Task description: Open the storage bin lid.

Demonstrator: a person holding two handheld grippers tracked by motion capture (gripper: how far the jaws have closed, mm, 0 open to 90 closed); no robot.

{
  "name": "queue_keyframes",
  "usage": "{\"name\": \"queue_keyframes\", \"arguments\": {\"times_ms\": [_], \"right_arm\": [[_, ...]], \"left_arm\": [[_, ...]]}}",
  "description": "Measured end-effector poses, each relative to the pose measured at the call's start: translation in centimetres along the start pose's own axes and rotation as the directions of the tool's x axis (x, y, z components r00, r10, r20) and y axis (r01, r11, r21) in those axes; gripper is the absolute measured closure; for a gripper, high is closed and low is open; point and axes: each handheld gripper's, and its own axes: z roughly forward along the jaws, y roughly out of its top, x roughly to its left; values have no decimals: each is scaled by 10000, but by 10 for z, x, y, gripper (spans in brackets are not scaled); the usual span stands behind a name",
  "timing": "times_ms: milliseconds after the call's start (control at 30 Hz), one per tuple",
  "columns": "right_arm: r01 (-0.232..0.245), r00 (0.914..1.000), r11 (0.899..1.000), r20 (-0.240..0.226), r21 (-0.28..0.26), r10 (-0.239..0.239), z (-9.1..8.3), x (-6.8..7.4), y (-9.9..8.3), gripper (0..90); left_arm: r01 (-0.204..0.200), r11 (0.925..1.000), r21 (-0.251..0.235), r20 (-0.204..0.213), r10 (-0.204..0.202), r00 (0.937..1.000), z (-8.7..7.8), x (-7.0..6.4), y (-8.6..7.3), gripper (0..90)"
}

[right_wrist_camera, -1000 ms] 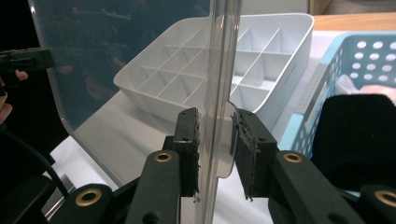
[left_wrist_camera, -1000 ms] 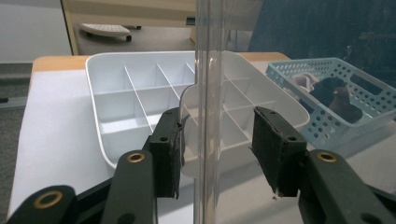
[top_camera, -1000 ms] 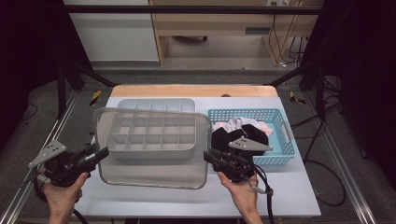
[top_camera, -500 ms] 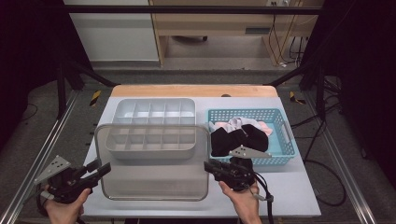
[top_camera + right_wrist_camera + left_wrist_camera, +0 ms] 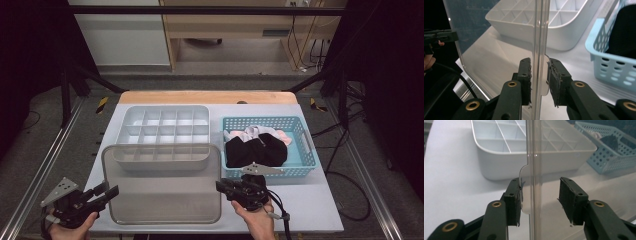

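Gripping clear lid [image 5: 165, 185], right gripper [image 5: 539, 75]

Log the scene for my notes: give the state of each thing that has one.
Clear plastic lid: off the organiser, overlapping its front.
White compartment organiser: uncovered, compartments empty.
Light blue perforated basket: holds dark and light clothes.
Left gripper: open, astride the lid's tab.
Right gripper: shut on lid edge.
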Motion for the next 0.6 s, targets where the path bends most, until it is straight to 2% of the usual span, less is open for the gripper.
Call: {"name": "queue_keyframes", "arguments": {"times_ms": [33,133,233,467,600], "right_arm": [[-19,10000,9999,17,103,19,2,-1,-3,723],[-84,10000,9997,-10,221,85,3,-2,-6,723],[-198,9998,9994,0,285,198,5,-3,-11,721],[-416,9989,9984,-221,385,425,3,-2,-16,728],[-468,9984,9969,-276,638,487,7,-3,-23,726]], "left_arm": [[15,9998,173,-53,-14,10000,2,1,-4,525],[48,9996,284,-53,-47,10000,3,1,-9,524],[-11,9998,218,-41,12,10000,2,1,-10,528],[205,9996,182,103,-207,9997,-3,2,-12,528],[69,9992,392,-121,-64,9999,-2,0,-16,524]]}}
